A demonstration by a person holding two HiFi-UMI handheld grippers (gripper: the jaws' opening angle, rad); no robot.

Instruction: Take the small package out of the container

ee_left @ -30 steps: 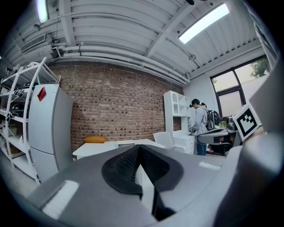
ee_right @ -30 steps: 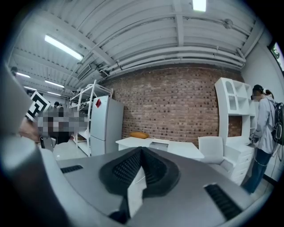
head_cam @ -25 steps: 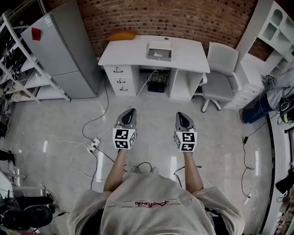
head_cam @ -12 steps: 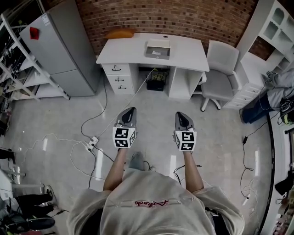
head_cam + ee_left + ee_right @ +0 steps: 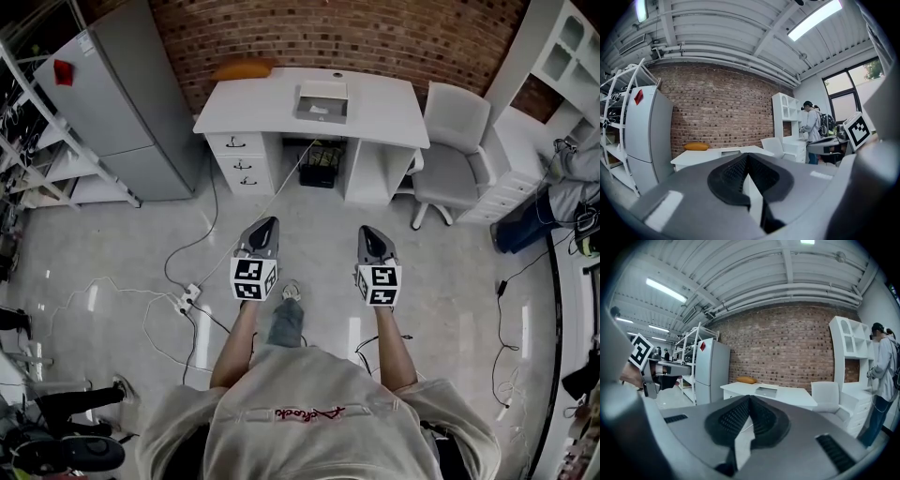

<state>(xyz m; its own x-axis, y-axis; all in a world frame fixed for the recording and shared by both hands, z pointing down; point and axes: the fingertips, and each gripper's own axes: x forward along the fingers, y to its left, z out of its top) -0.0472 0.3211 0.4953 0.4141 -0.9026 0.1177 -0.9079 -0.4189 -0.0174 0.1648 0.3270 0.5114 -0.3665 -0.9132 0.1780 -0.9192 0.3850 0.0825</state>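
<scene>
At the far left we see a white wire rack (image 5: pixel 37 141), and next to it a grey refrigerator (image 5: pixel 122 103) against the brick wall (image 5: pixel 375 37). On the floor (image 5: pixel 112 253) in front of them, white cables run to a power strip (image 5: pixel 190 297).

We hold our left tongs (image 5: pixel 267 225) out over the floor, roughly level and well short of the bench. In the left gripper view their ribbed pads are clenched tip to tip with nothing between them.

The white bench (image 5: pixel 384 117) stands against the wall ahead of us, with an orange cushion (image 5: pixel 242 68) at its back left corner. The container (image 5: pixel 323 90), an open grey box, sits near the middle of the bench top. The small package (image 5: pixel 322 111) lies inside it as a pale spot, too small for us to tell more. Both tongs are well apart from it.

Our right tongs (image 5: pixel 370 232) sit beside the left pair without touching them, likewise clenched and empty.

Right of the bench stands a pale chair (image 5: pixel 450 150), then a white shelf unit (image 5: pixel 553 75). At the right edge is a person (image 5: pixel 572 183) in a grey top.
</scene>
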